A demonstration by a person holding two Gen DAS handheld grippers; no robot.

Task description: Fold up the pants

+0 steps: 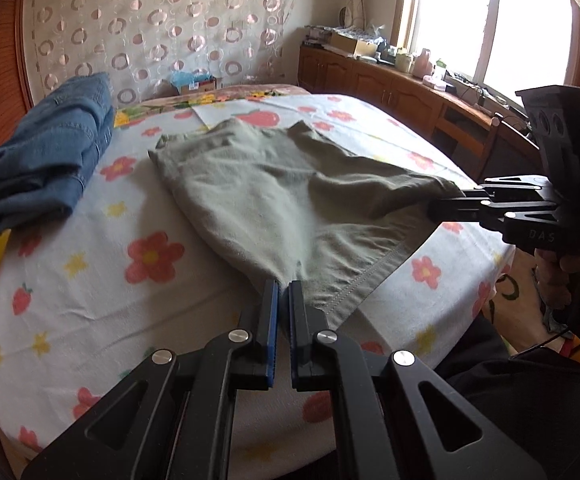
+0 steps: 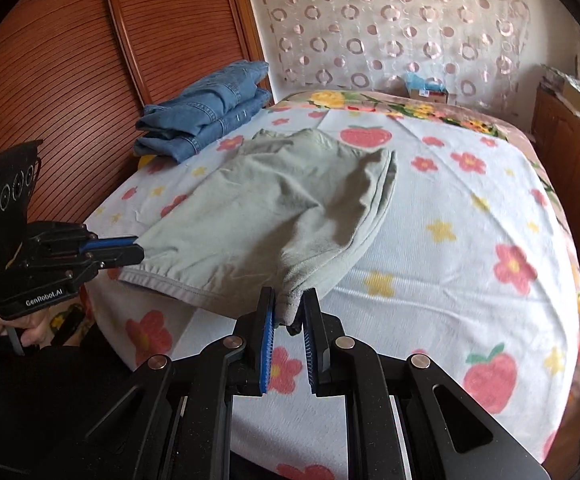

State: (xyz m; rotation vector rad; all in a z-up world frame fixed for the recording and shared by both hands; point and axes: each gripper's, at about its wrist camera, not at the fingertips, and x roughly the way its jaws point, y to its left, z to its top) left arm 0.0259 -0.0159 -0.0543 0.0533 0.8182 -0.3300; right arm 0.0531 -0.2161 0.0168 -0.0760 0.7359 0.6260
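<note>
Grey-green pants (image 1: 273, 196) lie folded on the flowered bed sheet (image 1: 101, 280), also seen in the right wrist view (image 2: 273, 208). My left gripper (image 1: 283, 286) is shut on the pants' near corner and lifts it slightly; it shows at the left of the right wrist view (image 2: 135, 246). My right gripper (image 2: 290, 304) is shut on the other near corner of the upper layer; it shows at the right of the left wrist view (image 1: 460, 196). A stitched lower hem (image 1: 366, 280) lies flat underneath on the sheet.
Folded blue jeans (image 1: 49, 152) are stacked at the bed's far left, by a wooden slatted wall (image 2: 69, 60). A wooden cabinet (image 1: 390, 80) with clutter runs under the window on the right. A patterned curtain (image 1: 161, 28) hangs behind the bed.
</note>
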